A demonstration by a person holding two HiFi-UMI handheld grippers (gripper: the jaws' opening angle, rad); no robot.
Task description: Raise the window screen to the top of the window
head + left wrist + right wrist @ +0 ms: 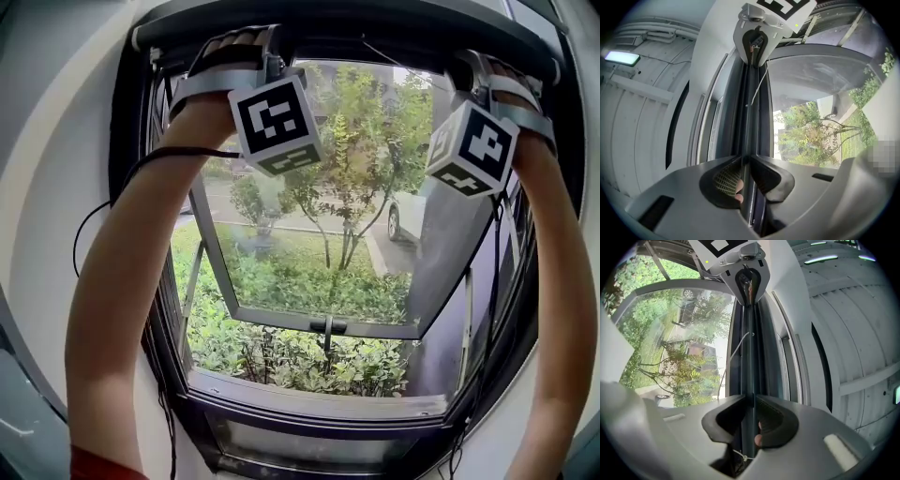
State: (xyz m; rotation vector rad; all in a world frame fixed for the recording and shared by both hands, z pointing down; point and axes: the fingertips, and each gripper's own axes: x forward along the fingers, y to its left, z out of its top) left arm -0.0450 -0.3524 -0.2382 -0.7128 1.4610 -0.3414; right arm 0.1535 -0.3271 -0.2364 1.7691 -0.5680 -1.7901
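Observation:
The window screen's dark bottom bar [375,49] sits high in the window, just under the dark housing [356,21] across the top of the frame. Both arms reach up to it. My left gripper [246,52] holds its left part and my right gripper [478,70] its right part. In the left gripper view the jaws [746,161] are shut on the thin dark bar [749,117], with the right gripper [757,40] at its far end. In the right gripper view the jaws [752,399] pinch the same bar [747,348], and the left gripper [746,277] shows beyond.
An outer glass pane [319,244] is swung outward, with a black handle [328,326] on its lower rail. Below lies the sill [319,398]. Shrubs, a tree and a parked car [405,216] are outside. A black cable [141,169] loops by the left forearm.

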